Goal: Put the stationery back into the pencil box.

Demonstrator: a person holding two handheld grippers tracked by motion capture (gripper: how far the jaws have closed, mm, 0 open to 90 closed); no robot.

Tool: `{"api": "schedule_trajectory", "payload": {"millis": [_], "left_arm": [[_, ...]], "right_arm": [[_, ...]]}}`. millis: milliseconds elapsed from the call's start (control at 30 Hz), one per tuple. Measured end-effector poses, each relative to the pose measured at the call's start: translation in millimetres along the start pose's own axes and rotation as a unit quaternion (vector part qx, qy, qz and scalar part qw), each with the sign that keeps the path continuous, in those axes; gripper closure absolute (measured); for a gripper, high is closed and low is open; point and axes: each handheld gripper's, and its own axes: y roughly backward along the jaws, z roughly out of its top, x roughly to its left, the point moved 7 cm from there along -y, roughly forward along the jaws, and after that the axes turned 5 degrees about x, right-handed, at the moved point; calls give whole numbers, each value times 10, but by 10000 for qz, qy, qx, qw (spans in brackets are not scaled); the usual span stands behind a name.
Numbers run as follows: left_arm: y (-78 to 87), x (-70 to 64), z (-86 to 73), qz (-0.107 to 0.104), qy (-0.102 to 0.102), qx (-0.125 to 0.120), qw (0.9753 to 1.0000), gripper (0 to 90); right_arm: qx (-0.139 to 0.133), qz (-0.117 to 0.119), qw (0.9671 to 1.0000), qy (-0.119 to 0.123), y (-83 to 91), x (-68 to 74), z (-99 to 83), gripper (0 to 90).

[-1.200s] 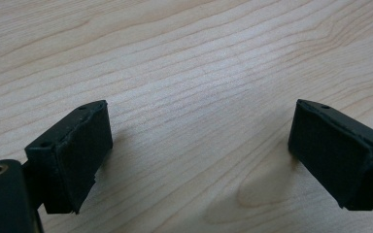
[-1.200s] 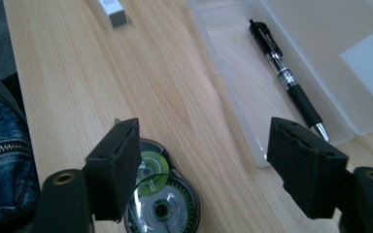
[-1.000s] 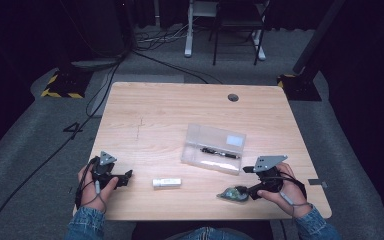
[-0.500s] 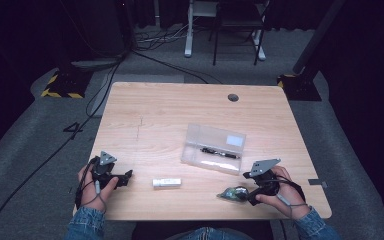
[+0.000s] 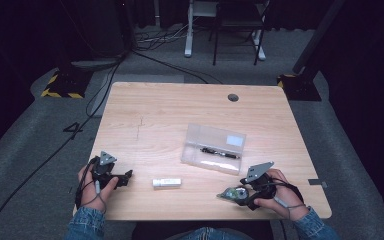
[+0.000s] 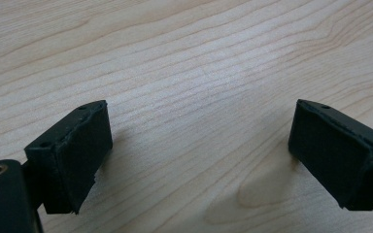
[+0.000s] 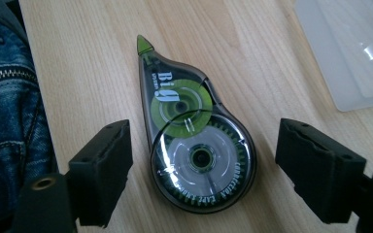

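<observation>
L gripper (image 5: 122, 178) rests at desk (image 5: 170, 125) front-left, fingers (image 6: 73, 150) wide apart, nothing betw. White eraser (image 5: 166, 182) near front edge. Clear case (image 5: 213, 148) mid-desk, lid shut, black pen (image 5: 220, 152) inside. R gripper (image 7: 204, 165) fingers spread, straddling correction tape (image 7: 192, 145) lying flat at front-right, not touching.

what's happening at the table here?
A person holds a gripper in each hand. The right gripper is open, its jaws either side of a correction tape dispenser lying flat on the table, not yet gripped. The left gripper is open over bare wood. A clear case and a white stick lie between.
</observation>
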Motion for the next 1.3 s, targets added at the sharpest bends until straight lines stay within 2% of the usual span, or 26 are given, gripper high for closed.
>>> {"api": "schedule_trajectory", "payload": {"millis": [233,333,433,967,1300], "left_arm": [[0,-1,0,-3,4,1,10000,88],[1,-1,-1,-1,6,3,10000,89],[0,-1,0,-3,3,0,10000,89],[1,1,0,6,-1,2,10000,89],[1,1,0,6,-2,1,10000,89]], "right_arm": [[145,-49,9994,295,-21,25,-4,289],[183,-91,9989,419,-10,33,-1,381],[266,-124,9982,516,2,37,-8,411],[324,-161,9976,584,8,51,-3,423],[197,-183,9982,528,33,62,33,423]]}}
